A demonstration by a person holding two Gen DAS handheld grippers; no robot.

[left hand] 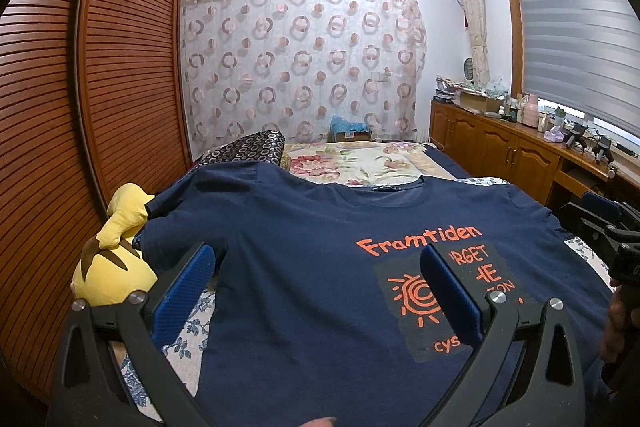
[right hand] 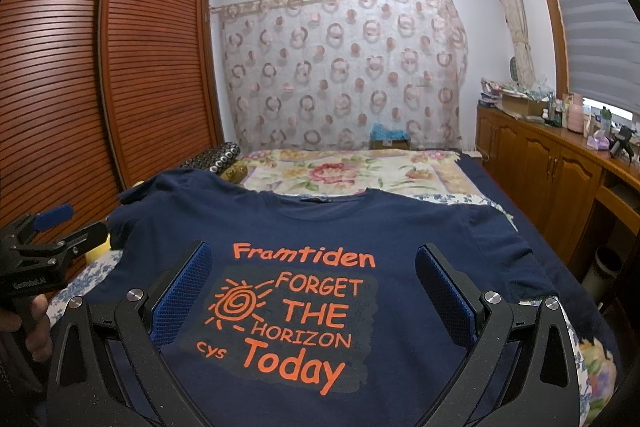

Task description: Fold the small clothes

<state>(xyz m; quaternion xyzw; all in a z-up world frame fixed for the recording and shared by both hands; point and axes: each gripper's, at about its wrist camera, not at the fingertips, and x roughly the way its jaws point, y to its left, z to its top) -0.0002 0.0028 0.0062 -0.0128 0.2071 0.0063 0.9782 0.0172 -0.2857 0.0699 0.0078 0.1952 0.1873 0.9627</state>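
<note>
A navy T-shirt with orange lettering lies spread face up on the bed, collar away from me; it fills the right wrist view too. My left gripper hovers open above the shirt's left half, nothing between its blue pads. My right gripper stands open over the printed chest, framing the orange words. The right gripper shows at the right edge of the left wrist view. The left gripper appears at the left edge of the right wrist view, held by a hand.
A yellow plush toy lies at the shirt's left sleeve. A floral quilt and a dark patterned pillow sit farther up the bed. A slatted wooden wardrobe stands left; a cluttered low cabinet runs along the right.
</note>
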